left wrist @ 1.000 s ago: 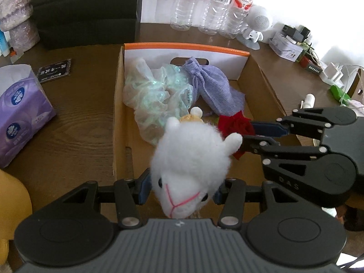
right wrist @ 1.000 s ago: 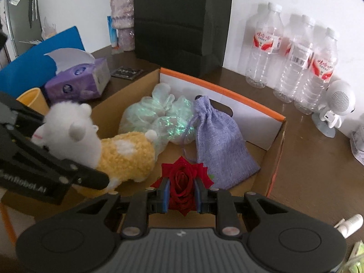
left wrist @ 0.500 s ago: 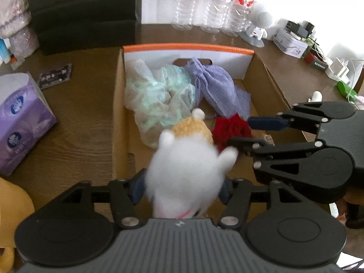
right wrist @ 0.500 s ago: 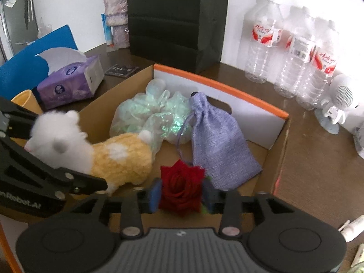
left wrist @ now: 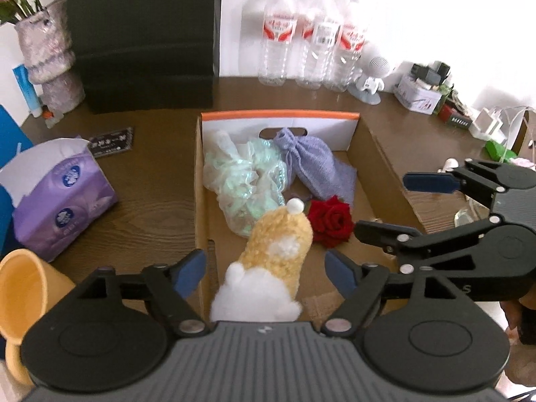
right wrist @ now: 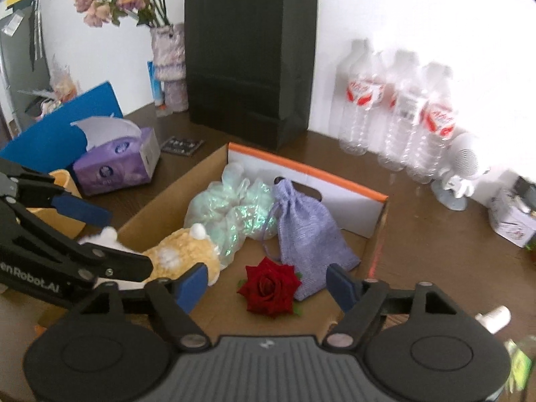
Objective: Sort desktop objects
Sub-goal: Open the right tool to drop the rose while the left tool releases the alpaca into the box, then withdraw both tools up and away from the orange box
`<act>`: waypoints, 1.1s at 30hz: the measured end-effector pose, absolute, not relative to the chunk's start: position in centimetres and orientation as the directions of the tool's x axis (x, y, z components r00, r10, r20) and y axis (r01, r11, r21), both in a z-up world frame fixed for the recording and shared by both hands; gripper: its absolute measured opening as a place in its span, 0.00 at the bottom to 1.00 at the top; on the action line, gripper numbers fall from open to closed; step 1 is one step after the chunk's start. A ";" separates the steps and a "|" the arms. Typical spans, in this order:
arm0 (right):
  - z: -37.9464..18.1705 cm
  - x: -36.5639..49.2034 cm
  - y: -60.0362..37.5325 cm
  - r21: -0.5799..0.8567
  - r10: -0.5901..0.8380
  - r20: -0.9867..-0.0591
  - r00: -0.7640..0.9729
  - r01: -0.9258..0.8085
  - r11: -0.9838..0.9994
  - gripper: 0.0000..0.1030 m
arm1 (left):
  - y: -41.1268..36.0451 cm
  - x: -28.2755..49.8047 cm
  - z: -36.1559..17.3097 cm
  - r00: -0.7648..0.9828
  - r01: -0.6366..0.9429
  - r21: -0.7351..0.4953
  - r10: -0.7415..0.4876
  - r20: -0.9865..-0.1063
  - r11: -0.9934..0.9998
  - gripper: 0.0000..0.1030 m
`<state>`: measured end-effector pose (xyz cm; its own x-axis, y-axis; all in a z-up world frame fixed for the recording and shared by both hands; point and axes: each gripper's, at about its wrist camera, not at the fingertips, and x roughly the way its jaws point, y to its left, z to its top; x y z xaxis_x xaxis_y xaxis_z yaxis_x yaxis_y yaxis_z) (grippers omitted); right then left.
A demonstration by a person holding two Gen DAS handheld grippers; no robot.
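Plush (left wrist: 278, 248) and rose (left wrist: 330, 220) lie in the box (left wrist: 199, 181), both just released. Left tool (left wrist: 266, 269) and right tool (right wrist: 268, 284) gape wide, empty. Next, I judge: fetch counter (left wrist: 150, 194) items outside the box.

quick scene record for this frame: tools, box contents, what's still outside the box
left tool: open, nothing held
right tool: open, nothing held
cardboard box: on the wooden table
in box: plush toy, red rose, purple drawstring pouch, crumpled plastic bag
outside box, left side: tissue pack, yellow cup
behind box: water bottles, black paper bag
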<state>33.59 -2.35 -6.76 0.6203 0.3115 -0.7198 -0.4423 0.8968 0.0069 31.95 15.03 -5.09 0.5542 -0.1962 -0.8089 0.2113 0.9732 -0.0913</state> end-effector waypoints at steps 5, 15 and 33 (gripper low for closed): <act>-5.1 30.1 -3.8 0.022 0.305 -0.695 0.651 -0.405 0.914 0.86 | 15.0 29.1 -3.7 0.582 0.220 -0.095 -0.209 -0.786 0.971 0.88; -3.7 21.6 -7.8 0.035 0.226 -0.670 0.707 -0.273 0.961 0.97 | 13.2 23.5 -2.0 0.601 0.284 -0.110 -0.266 -0.754 0.953 0.96; -3.3 11.7 -14.9 0.041 0.050 -0.653 0.756 -0.030 0.999 1.00 | 7.2 18.6 -1.5 0.586 0.426 -0.113 -0.369 -0.721 0.898 1.00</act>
<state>11.68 -14.86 -3.28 0.7561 0.0497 -0.6526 -0.0301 0.9987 0.0412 18.58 7.18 -1.53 0.5859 -0.3690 -0.7215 0.4258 0.8977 -0.1134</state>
